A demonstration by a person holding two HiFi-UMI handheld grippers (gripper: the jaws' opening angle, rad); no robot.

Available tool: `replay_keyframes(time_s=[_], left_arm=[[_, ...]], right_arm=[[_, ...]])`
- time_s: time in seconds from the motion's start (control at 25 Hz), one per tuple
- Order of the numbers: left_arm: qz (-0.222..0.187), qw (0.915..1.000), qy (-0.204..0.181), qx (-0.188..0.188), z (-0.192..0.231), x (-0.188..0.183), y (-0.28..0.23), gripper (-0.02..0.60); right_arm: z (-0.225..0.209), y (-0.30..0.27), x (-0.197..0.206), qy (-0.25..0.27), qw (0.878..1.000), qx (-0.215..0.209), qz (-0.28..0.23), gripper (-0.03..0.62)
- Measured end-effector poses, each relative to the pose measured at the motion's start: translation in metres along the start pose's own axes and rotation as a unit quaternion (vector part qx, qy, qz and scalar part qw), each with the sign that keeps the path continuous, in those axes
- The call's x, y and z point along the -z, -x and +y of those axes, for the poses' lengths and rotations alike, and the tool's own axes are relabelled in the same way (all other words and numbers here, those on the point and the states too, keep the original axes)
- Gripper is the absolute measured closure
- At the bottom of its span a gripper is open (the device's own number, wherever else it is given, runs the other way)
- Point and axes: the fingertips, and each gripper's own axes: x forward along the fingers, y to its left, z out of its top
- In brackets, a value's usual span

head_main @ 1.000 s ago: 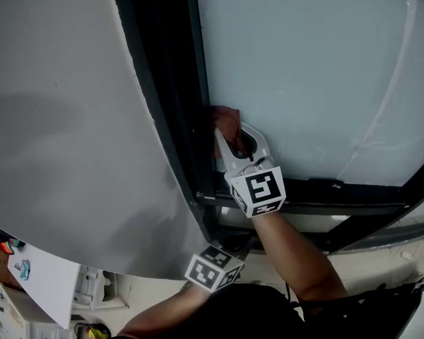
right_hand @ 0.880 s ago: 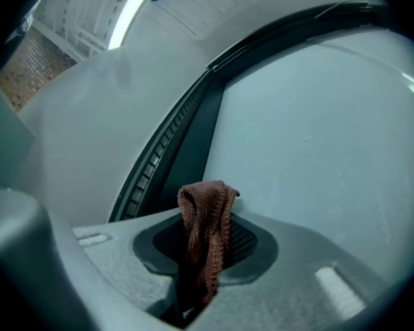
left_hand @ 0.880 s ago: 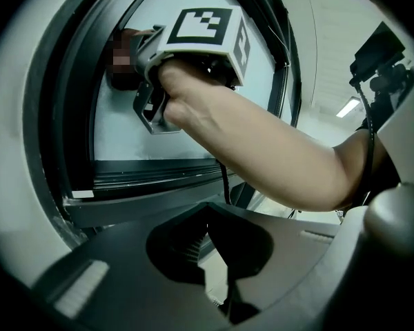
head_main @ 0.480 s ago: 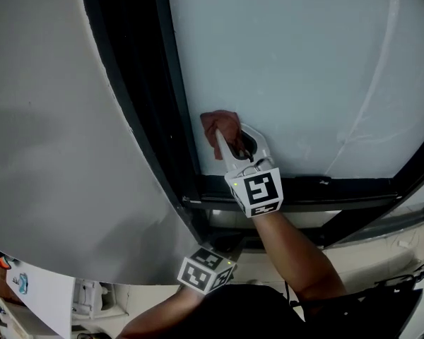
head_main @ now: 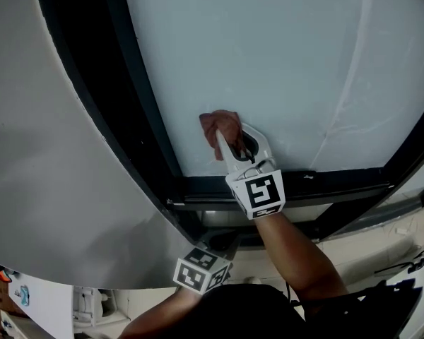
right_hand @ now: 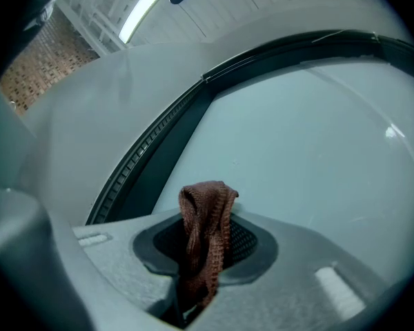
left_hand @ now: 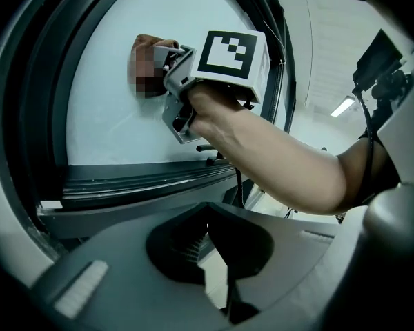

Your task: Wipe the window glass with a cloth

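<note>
1. Since a second ago, the rust-brown knitted cloth has slid right, off the black window frame and onto the pale window glass.
2. The right gripper has its fingers clenched on the cloth, pressing it against the pane's lower left. Most of the glass probably remains to be wiped.
3. The left gripper hangs low, its fingers closed on nothing.
4. No readable writing shows, only the square-patterned marker cube.
</note>
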Motion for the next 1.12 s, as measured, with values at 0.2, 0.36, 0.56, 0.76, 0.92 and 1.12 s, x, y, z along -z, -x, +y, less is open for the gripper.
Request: replay_keyframes(time_s=[0.2, 0.36, 0.56, 0.76, 0.92, 1.12], left_arm=[[-0.004, 1.0000, -0.001, 0.002, -0.006, -0.004, -0.011, 0.565], [-0.004, 1.0000, -0.004, 0.008, -0.014, -0.006, -0.020, 0.565], [-0.004, 0.9999, -0.005, 0.014, -0.022, -0.009, -0.030, 0.565], [-0.002, 0.9998, -0.005, 0.017, -0.028, -0.009, -0.039, 0.565], [-0.001, 0.9997, -0.007, 0.022, -0.035, -0.010, -0.045, 0.565], [0.000, 0.9995, -0.012, 0.029, -0.043, -0.012, -0.052, 0.565]], right_arm=[[-0.024, 0.017, -0.002, 0.011, 1.000, 0.016, 0.000, 0.516], [-0.041, 0.029, -0.003, 0.021, 0.999, 0.026, -0.001, 0.516], [-0.061, 0.043, -0.004, 0.022, 0.999, 0.042, 0.001, 0.516], [-0.082, 0.058, -0.001, 0.023, 0.998, 0.055, 0.004, 0.516], [-0.097, 0.068, -0.004, 0.027, 0.997, 0.073, 0.005, 0.516], [-0.116, 0.084, 0.005, 0.023, 0.995, 0.091, 0.012, 0.516]])
